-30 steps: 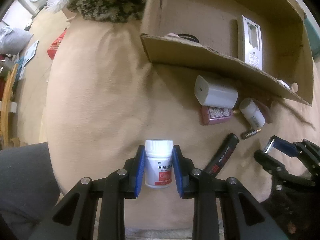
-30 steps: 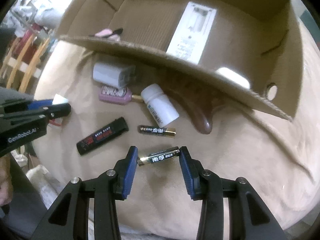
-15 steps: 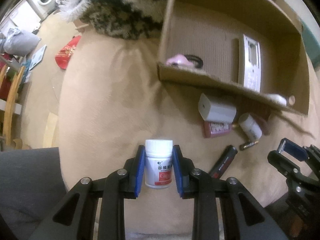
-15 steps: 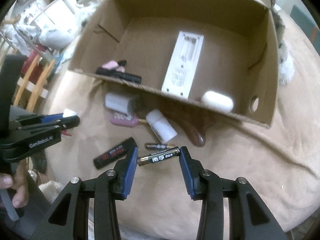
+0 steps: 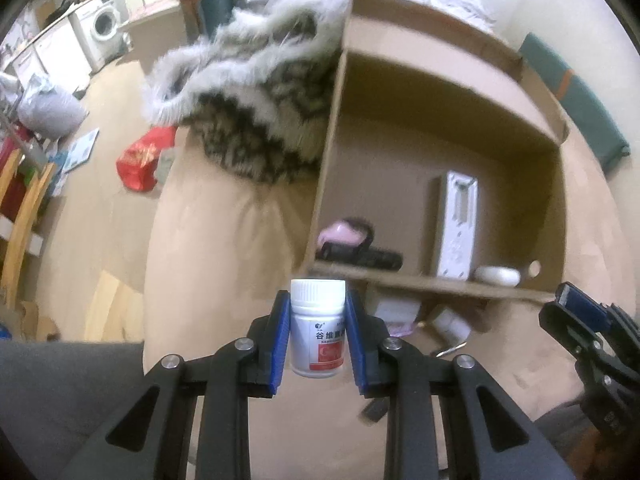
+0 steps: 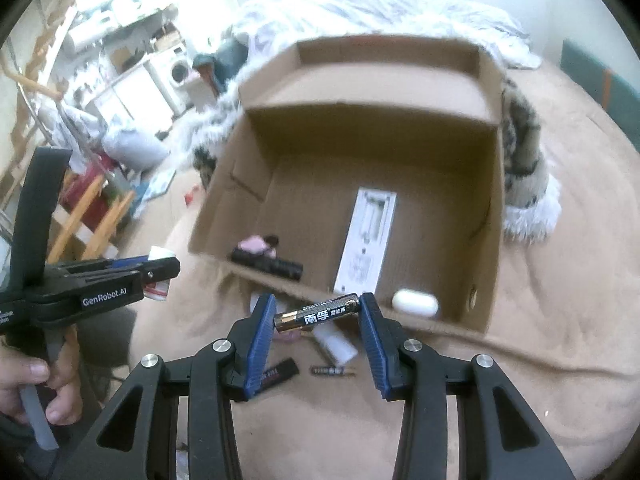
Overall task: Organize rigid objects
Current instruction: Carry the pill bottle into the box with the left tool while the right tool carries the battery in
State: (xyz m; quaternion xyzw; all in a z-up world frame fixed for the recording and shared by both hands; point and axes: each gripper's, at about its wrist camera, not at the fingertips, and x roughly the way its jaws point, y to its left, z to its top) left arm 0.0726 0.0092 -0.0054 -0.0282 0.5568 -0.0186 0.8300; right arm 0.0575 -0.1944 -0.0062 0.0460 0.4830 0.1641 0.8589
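My left gripper (image 5: 318, 336) is shut on a white pill bottle (image 5: 318, 332) with a red label, held upright in the air before the open cardboard box (image 5: 440, 284). My right gripper (image 6: 318, 316) is shut on a black and gold battery (image 6: 318, 314), held end to end above the box's (image 6: 494, 240) near wall. The box holds a white remote (image 6: 366, 240), a white oval case (image 6: 414, 303), a pink item (image 6: 254, 245) and a black stick (image 6: 266, 265). The left gripper also shows in the right wrist view (image 6: 160, 270).
On the beige cushion in front of the box lie a white bottle (image 6: 336, 344), a second battery (image 6: 333, 371), a black lighter (image 6: 276, 372) and a white block (image 5: 394, 310). A furry coat (image 5: 256, 92) lies left of the box.
Both grippers have risen and tilted up with their loads. The box's inside and the room behind now fill the views. The loose items have dropped low in the frame.
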